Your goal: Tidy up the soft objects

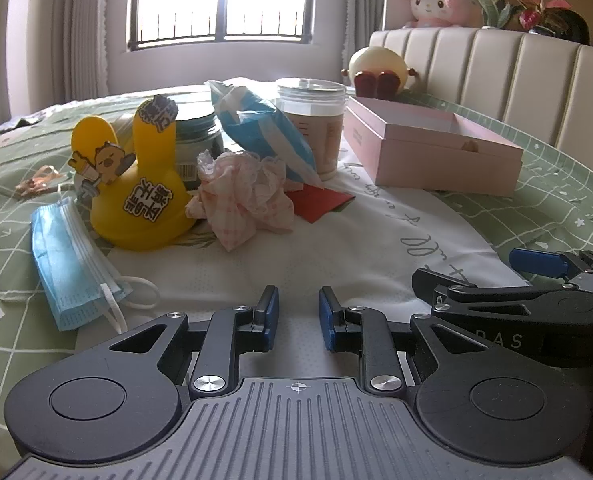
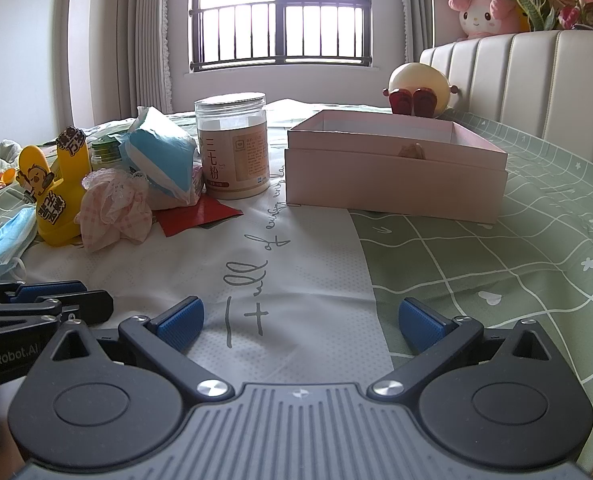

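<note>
A crumpled pink checked cloth (image 1: 244,196) (image 2: 114,210) lies on the bed beside a yellow rabbit-shaped toy (image 1: 136,184) (image 2: 58,196). A blue face mask (image 1: 72,264) (image 2: 6,240) lies flat to the toy's left. A blue and white soft pack (image 1: 264,132) (image 2: 164,160) leans on a clear jar (image 1: 316,128) (image 2: 232,144). An open pink box (image 1: 428,148) (image 2: 396,168) stands to the right. My left gripper (image 1: 298,316) is empty with its jaws partly open, low over the white sheet. My right gripper (image 2: 300,320) is wide open and empty.
A red card (image 1: 320,200) (image 2: 200,216) lies under the pack. A small green-lidded jar (image 1: 198,136) stands behind the toy. A cream round plush (image 1: 378,68) (image 2: 416,84) sits behind the box by the padded headboard (image 1: 516,72). A pink plush (image 2: 482,12) sits on the headboard's top.
</note>
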`<action>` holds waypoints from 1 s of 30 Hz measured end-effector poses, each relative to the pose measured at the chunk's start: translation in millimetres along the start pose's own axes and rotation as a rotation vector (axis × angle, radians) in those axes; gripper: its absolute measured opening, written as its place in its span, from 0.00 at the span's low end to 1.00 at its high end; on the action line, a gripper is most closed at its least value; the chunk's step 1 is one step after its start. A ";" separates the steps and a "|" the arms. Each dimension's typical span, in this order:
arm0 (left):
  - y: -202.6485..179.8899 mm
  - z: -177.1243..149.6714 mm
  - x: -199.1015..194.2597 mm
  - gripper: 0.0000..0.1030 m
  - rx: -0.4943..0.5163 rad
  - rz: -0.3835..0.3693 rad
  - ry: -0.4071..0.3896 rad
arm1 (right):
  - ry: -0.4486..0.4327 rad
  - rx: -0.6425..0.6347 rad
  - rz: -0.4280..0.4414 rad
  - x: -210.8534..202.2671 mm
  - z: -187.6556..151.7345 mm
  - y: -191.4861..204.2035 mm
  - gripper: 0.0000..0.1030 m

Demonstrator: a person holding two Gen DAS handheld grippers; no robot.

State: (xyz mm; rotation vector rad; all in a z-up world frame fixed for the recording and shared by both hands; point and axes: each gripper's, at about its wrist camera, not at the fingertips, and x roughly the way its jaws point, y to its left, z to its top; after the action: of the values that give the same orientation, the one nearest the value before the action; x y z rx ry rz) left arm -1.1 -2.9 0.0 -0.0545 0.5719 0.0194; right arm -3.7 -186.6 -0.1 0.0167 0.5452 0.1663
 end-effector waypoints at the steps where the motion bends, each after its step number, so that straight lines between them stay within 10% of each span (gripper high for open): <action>1: -0.2 0.2 0.1 0.24 0.001 0.000 -0.001 | 0.000 0.000 0.000 -0.1 -0.2 0.1 1.00; 30: -0.1 0.8 -1.4 0.24 0.003 -0.003 -0.006 | 0.000 0.000 -0.001 0.3 -0.2 0.2 1.00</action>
State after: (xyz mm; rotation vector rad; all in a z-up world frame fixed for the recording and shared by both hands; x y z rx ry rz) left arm -1.8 -3.0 1.4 -0.0524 0.5657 0.0153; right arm -3.6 -186.4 -0.4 0.0160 0.5449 0.1651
